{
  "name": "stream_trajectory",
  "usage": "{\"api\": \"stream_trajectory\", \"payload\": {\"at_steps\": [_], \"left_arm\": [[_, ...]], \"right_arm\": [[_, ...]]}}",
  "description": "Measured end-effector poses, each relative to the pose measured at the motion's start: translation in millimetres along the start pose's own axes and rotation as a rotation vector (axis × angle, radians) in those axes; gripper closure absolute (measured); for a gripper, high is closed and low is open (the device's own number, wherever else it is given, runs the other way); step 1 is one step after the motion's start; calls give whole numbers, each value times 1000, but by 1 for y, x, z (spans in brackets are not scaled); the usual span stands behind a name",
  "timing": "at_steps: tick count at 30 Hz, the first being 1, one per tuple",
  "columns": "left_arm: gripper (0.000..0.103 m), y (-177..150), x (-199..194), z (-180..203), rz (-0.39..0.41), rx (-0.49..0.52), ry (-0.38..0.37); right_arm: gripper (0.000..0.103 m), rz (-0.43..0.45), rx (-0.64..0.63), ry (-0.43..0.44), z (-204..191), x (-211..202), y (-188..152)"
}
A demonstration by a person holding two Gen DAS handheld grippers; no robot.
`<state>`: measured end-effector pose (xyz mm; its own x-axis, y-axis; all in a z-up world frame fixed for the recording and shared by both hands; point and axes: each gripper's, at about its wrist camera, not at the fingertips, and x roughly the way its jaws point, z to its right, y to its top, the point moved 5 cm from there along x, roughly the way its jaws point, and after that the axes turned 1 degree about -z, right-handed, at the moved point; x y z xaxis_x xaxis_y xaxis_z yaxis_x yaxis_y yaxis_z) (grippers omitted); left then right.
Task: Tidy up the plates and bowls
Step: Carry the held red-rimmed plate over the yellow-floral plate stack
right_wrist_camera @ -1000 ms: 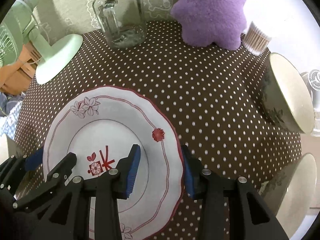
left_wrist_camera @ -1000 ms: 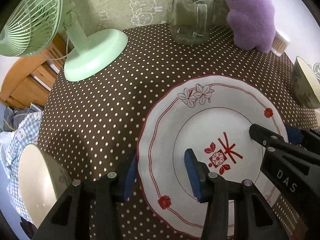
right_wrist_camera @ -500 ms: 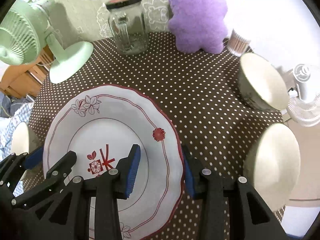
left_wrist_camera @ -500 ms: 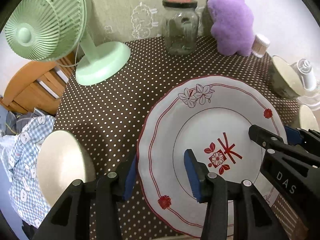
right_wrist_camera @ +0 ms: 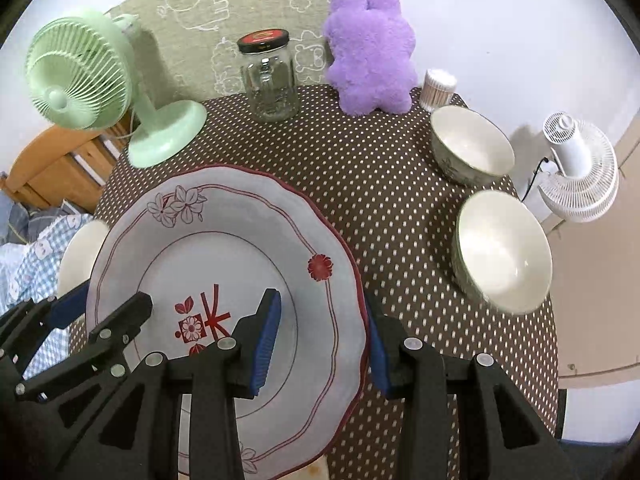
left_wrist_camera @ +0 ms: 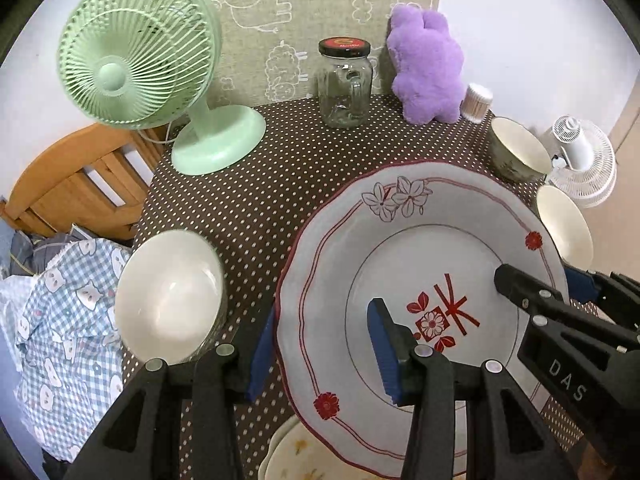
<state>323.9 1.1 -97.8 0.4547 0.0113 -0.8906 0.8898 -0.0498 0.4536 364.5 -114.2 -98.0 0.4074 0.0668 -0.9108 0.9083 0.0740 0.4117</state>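
— Looking at it now, where does the sorting stand?

— Early, I'd judge. Both tongs are clamped on the big red-trimmed plate [left_wrist_camera: 420, 264] — the left gripper [left_wrist_camera: 326, 354] pinches its left rim, the right gripper [right_wrist_camera: 322, 344] its right rim — and it is held tilted, clear of the dotted tablecloth [right_wrist_camera: 380, 184].

— And the rest of the crockery?

— Scattered. One white bowl [left_wrist_camera: 170, 296] sits at the table's left edge; a patterned bowl [right_wrist_camera: 472, 144] and a cream bowl [right_wrist_camera: 502, 252] stand near each other on the right, not nested. Another plate [left_wrist_camera: 288, 456], pale with faint yellow marks, peeks out beneath the lifted one.

— So what's left?

— Setting this plate down somewhere, probably stacked — and gathering the three bowls together. None of that looks done yet.
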Motion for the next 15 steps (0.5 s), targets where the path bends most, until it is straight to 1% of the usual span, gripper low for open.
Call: {"api": "stream_trajectory", "payload": {"at_steps": [6, 15], "left_arm": [[58, -30, -13, -5, -10, 22, -10], [58, -74, -13, -5, -43, 24, -41]], "right_arm": [[59, -9, 18, 0, -9, -13, -34], [59, -39, 34, -28, -13, -17, -87]]}}
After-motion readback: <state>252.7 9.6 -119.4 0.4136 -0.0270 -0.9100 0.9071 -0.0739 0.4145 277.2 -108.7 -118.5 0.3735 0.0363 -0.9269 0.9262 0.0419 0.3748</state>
